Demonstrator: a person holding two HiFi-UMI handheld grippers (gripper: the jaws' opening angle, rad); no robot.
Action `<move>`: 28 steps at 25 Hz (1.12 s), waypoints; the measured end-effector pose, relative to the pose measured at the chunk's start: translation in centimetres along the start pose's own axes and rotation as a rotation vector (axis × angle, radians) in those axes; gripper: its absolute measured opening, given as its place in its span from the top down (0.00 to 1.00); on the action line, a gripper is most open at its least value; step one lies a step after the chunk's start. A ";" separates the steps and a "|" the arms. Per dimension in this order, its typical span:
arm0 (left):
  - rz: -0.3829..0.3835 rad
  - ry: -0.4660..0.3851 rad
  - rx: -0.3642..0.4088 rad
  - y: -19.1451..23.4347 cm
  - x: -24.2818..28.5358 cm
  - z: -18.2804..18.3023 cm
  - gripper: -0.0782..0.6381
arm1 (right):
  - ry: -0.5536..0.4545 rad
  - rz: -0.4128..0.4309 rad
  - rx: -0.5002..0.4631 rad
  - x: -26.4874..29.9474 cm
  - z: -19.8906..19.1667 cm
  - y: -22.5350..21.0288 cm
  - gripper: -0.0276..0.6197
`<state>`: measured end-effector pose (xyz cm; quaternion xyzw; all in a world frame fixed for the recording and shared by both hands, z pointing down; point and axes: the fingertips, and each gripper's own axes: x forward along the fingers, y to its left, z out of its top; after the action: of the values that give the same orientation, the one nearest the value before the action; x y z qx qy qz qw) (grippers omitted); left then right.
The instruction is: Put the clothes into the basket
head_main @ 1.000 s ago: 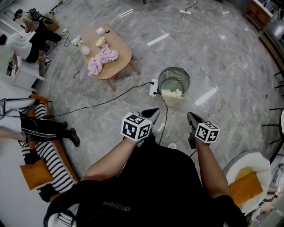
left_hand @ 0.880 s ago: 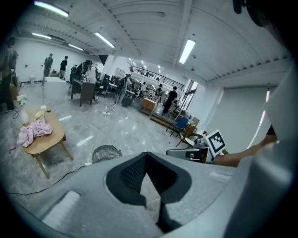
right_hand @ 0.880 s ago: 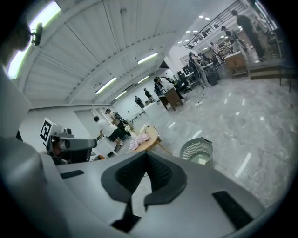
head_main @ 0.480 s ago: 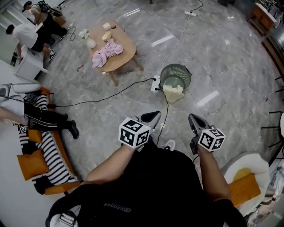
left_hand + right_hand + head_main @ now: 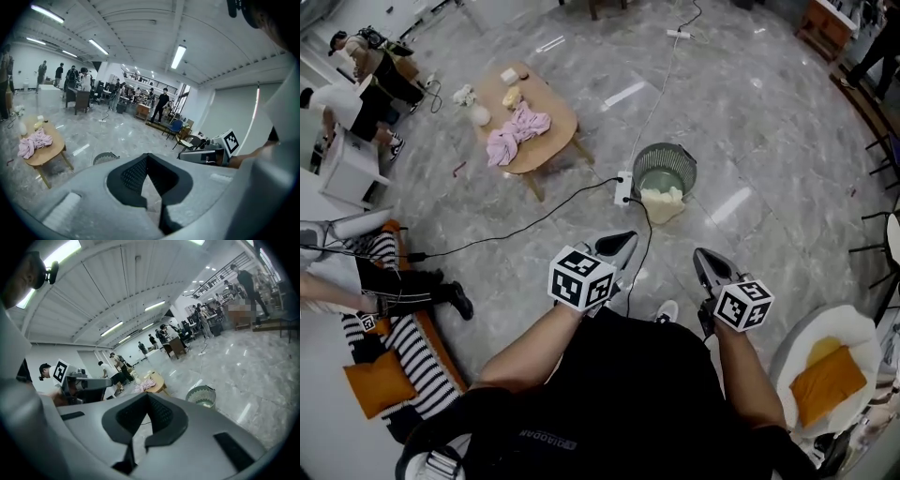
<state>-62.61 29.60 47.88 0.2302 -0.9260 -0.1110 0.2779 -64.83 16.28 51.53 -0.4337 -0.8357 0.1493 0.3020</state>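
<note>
A pink heap of clothes (image 5: 517, 131) lies on the low wooden table (image 5: 553, 131) at the upper left; it also shows in the left gripper view (image 5: 33, 143) and, small, in the right gripper view (image 5: 143, 386). The round mesh basket (image 5: 665, 169) stands on the marble floor ahead, with a cream cloth (image 5: 662, 202) draped over its near rim. The basket also appears beyond both sets of jaws (image 5: 104, 158) (image 5: 201, 395). My left gripper (image 5: 619, 246) and right gripper (image 5: 705, 262) hang side by side in front of my body, well short of the basket. Both are shut and empty.
A white power strip (image 5: 623, 186) with black cables lies on the floor just left of the basket. A striped sofa with orange cushions (image 5: 380, 380) and a seated person's legs (image 5: 412, 279) are at the left. A chair with an orange cushion (image 5: 827, 370) stands at the right. A white vase (image 5: 478, 114) stands on the table.
Both grippers have risen a little and stay shut and empty. The view has swung slightly over the floor. The cream cloth still hangs on the basket's rim.
</note>
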 end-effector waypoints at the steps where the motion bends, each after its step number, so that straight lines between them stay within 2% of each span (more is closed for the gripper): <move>1: -0.001 -0.001 0.011 0.7 -0.4 0.2 0.89 | -0.007 -0.009 -0.006 0.3 0.0 0.6 0.94; 12: -0.047 0.057 0.023 5.4 -3.6 -1.6 0.89 | -0.035 -0.078 -0.037 2.9 -0.5 5.8 0.94; 28: -0.122 0.073 0.069 3.9 -2.6 -1.4 0.89 | -0.052 -0.108 -0.038 2.2 -0.7 6.1 0.94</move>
<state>-61.28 34.14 49.14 0.2995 -0.9028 -0.0871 0.2962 -61.54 21.60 49.76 -0.3895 -0.8683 0.1279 0.2792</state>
